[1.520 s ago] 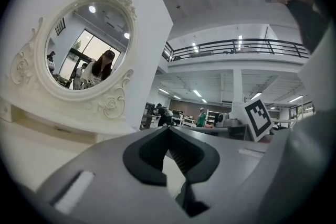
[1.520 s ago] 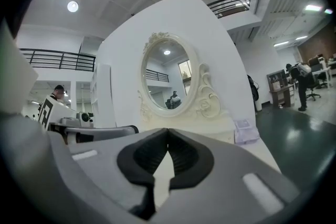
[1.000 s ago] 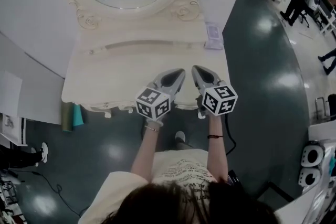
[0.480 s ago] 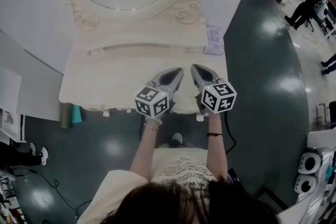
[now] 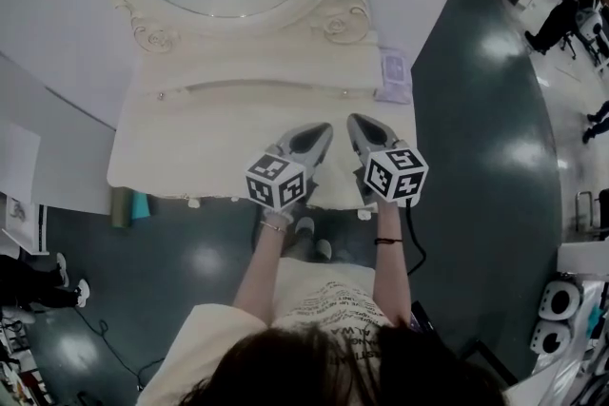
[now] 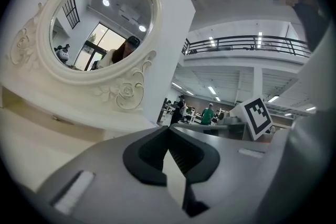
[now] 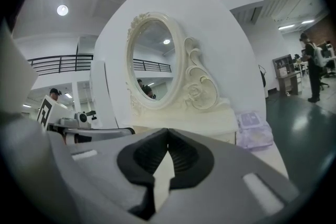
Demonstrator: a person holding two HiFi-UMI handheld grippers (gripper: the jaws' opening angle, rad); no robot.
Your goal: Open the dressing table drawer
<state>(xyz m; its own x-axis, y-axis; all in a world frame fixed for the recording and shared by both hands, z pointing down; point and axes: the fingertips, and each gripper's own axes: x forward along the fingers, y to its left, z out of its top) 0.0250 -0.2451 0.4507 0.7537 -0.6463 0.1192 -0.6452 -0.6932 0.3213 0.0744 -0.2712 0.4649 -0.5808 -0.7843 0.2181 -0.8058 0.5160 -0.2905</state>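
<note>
Grey left gripper [image 5: 325, 129] beside right gripper [image 5: 355, 122]

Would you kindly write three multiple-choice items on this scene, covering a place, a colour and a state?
1. Where is the lilac packet? A on the floor; B at the right rear corner of the dressing table; C between the tools.
2. What colour is the mirror frame? A cream; B black; C red.
3. How are the right tool's jaws? A wide apart; B clamped on the packet; C shut, empty.
Key: 1 B, the head view shows it there; 2 A, it matches the table; 3 C, its tips meet with nothing between.
</note>
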